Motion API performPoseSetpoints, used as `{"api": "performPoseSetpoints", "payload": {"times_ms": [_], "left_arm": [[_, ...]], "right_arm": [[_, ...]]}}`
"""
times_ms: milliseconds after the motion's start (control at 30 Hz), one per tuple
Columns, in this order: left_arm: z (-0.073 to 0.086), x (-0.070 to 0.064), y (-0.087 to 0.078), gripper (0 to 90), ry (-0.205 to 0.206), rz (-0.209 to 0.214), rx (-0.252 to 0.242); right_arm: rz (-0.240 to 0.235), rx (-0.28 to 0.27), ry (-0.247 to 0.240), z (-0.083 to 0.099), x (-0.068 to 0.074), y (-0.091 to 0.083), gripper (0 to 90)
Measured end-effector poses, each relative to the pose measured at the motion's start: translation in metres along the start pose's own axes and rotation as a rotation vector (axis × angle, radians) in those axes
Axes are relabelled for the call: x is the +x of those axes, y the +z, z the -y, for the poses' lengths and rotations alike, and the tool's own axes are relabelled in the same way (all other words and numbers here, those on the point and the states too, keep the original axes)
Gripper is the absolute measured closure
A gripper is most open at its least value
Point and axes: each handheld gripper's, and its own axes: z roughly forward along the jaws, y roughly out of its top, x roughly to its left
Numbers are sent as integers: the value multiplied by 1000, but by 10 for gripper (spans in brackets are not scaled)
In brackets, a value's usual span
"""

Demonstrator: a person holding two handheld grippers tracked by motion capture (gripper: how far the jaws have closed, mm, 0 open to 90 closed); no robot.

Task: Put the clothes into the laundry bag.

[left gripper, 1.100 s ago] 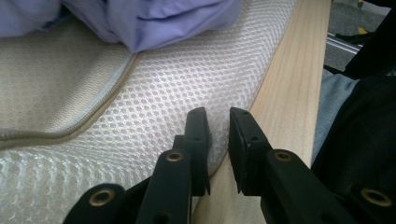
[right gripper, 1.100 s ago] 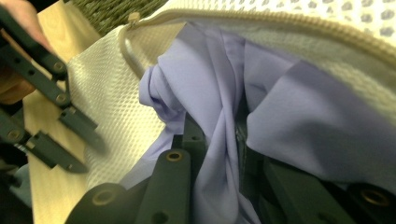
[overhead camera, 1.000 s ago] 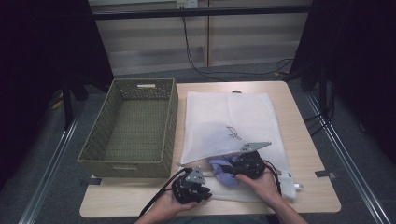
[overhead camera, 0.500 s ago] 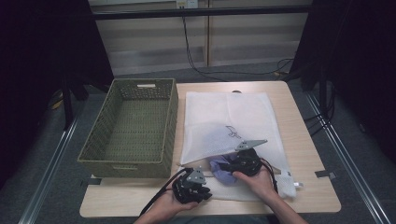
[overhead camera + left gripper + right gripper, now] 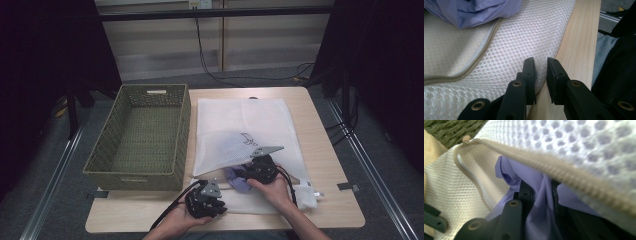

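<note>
1. Change noted: over the last second the right hand-held gripper (image 5: 248, 176) moved slightly left and toward the bag mouth, carrying the lilac garment (image 5: 239, 181) with it; the left hand-held gripper (image 5: 207, 198) held its place at the worktop's (image 5: 325, 150) near edge.
2. Judgement: the garment was being fed into the mesh laundry bag (image 5: 245, 125); insertion was under way, not complete.
3. Left hand-held gripper (image 5: 541, 72): jaws narrow, closed on the bag's near edge (image 5: 524, 45), pinning it.
4. Right hand-held gripper (image 5: 541, 202): jaws clamped on the lilac garment (image 5: 534, 185), just under the raised zip edge (image 5: 549, 162).
5. Garment location: at the bag's open mouth, partly beneath the lifted mesh flap.
6. Count, left to right: one woven basket (image 5: 100, 165), holding nothing; two hand-held grippers; one lilac garment; one mesh laundry bag.
</note>
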Motion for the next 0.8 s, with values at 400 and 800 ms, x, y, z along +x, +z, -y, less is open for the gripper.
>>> {"api": "performPoseSetpoints", "payload": {"times_ms": [400,800], "left_arm": [[1,0,0,774,5,-3,-3],[0,0,0,774,2,5,2]], "right_arm": [[45,-8,6,-3,-8,7,729],[94,-24,18,-6,-12,11,716]]}}
